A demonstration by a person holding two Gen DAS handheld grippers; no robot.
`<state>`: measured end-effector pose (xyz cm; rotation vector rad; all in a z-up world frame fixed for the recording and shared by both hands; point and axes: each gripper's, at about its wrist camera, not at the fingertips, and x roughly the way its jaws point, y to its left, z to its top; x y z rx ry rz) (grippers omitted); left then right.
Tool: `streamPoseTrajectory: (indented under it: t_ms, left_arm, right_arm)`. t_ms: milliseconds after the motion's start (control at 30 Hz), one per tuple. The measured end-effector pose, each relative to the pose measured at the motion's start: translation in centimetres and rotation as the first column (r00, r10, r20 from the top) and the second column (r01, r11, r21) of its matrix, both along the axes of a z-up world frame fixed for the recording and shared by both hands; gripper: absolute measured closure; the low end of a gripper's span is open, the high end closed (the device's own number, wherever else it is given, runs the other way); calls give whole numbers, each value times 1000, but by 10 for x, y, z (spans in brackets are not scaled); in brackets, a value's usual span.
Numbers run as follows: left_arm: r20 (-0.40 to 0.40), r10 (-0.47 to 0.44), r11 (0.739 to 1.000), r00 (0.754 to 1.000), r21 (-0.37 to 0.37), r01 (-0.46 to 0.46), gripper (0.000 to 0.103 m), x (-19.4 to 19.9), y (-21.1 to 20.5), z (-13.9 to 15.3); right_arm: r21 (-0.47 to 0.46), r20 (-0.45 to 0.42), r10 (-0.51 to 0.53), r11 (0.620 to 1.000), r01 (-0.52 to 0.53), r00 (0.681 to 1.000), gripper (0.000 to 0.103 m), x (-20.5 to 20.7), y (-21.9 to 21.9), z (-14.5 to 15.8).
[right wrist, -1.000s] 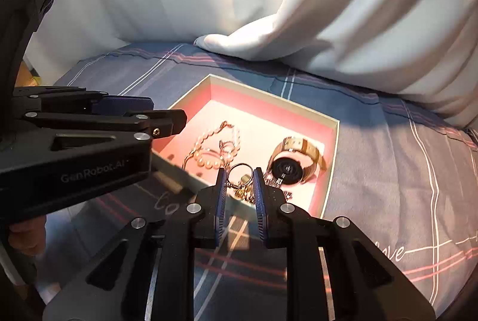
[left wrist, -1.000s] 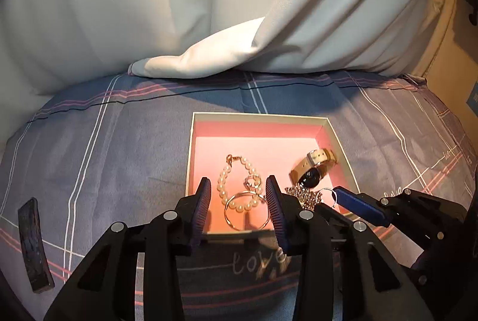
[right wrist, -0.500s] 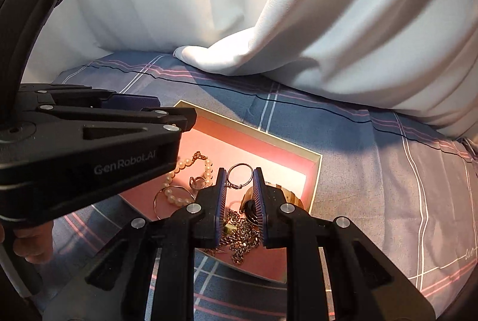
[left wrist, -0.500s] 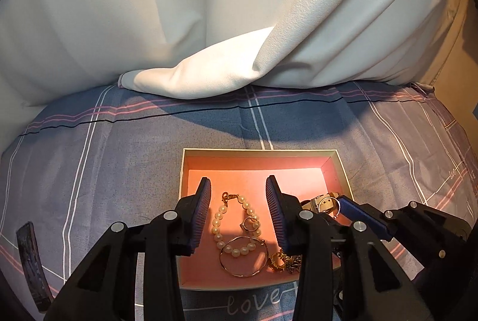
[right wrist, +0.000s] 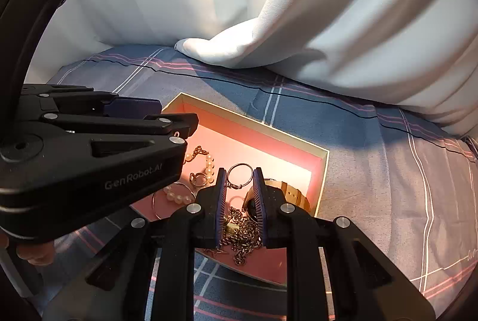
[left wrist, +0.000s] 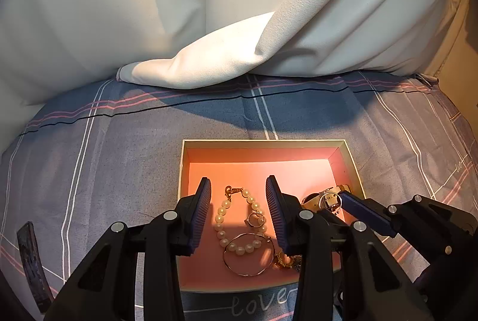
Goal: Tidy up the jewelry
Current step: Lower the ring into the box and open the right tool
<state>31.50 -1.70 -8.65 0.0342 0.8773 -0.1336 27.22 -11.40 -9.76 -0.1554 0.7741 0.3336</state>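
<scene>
A cream box with a pink floor (left wrist: 298, 165) (right wrist: 263, 147) lies on the bed. In it are a pearl bracelet (left wrist: 222, 212) (right wrist: 209, 164), a thin hoop (left wrist: 248, 253), a small ring (left wrist: 256, 219) (right wrist: 198, 179), a tan-strap watch (left wrist: 327, 197) (right wrist: 291, 194) and a heap of chain (right wrist: 242, 234). My left gripper (left wrist: 238, 186) is open and empty above the bracelet. My right gripper (right wrist: 238, 176) is narrowly shut on a keyring (right wrist: 239, 171) whose chain hangs into the box.
A checked blue-grey sheet (left wrist: 104, 171) covers the bed. White curtain fabric (left wrist: 209, 70) lies along its far edge. A dark flat strip (left wrist: 30, 258) lies on the sheet at the left. The left gripper's body fills the left of the right wrist view (right wrist: 89, 159).
Both grippers have risen and moved forward over the box. The right gripper has lifted the keyring, so its chain now hangs from it above the heap.
</scene>
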Motion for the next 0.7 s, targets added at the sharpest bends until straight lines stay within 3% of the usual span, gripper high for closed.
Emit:
streamPoseTrajectory:
  t_ms: [633,667,700]
  left_arm:
    - [-51,4,1000,999,-6,-5,65,15,-5,-14]
    - [-49,6,1000,999,-5,-7,65,15,-5,-14]
    - [-49,10,1000,999,2,-10,56,16,-6,-14]
  right_arm:
    - [8,-30,29,1000,-29,999,84,6,7,-9]
    - [10,-31,29,1000,-29,999,80,5,7,-9]
    - [5,-27,23,1000,-23,999,50,4,7,-9]
